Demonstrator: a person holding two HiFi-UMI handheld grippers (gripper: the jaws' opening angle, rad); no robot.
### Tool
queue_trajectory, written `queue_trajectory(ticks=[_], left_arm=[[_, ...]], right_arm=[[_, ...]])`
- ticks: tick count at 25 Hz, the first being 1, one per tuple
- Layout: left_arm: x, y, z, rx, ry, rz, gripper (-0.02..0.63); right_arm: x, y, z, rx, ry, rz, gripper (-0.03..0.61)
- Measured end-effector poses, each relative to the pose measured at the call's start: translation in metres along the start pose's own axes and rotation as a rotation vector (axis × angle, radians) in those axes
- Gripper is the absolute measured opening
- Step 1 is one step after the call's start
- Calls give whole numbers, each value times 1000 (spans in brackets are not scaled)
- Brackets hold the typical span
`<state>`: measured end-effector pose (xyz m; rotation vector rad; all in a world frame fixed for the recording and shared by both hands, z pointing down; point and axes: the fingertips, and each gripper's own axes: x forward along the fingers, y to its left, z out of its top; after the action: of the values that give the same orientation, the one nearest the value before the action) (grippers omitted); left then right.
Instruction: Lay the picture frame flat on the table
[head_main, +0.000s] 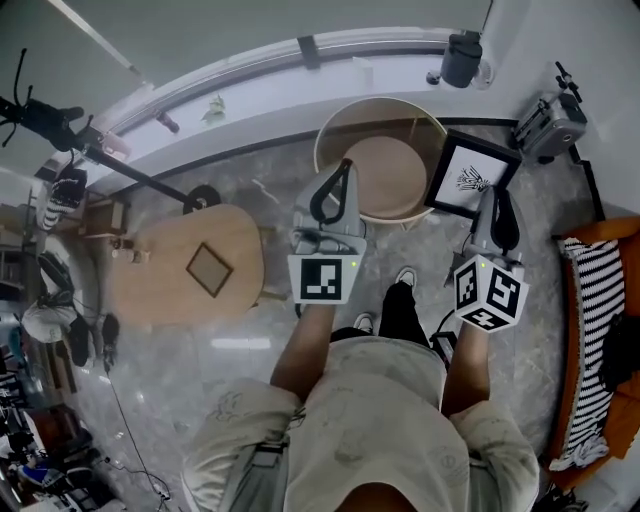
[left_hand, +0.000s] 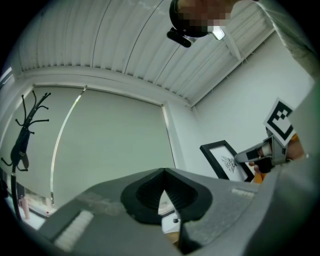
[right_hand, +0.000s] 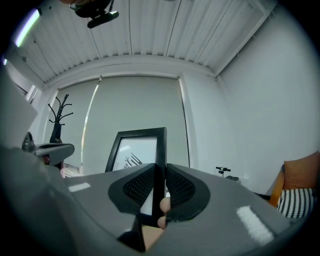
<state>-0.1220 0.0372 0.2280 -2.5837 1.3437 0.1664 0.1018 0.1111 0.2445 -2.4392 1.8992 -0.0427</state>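
The round wooden bench (head_main: 390, 172) stands ahead. By its right rim the black picture frame (head_main: 472, 175) is held upright, long axis vertical, ink drawing facing the person. The right gripper (right_hand: 159, 185) has its fingers clamped on the frame's edge. The left gripper (left_hand: 164, 172) has its fingers clenched together, empty.

Soft, even indoor light, mostly sharp, with fisheye bending and dark corners.
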Motion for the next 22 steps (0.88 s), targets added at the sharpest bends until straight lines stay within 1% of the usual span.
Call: queue_trajectory(ticks=[4,6,13,19,22], left_arm=[[25,2,-2,-9,-14,10,3],[45,-4,-1,10,-26,2,3],[106,-31,-1,64,-26,-15,3],[147,-44,-5,50,-22,1,3],[163,-55,-6,80,-30,3,3]], right_arm=[[27,-5,-1,11,-3,11,72],[43,-14,0,13,-5,18,72],[91,-51,-4,46,6,27,72],[128,-75,-5,72,9,45,72],[142,-91,-5,79,8,49,72]])
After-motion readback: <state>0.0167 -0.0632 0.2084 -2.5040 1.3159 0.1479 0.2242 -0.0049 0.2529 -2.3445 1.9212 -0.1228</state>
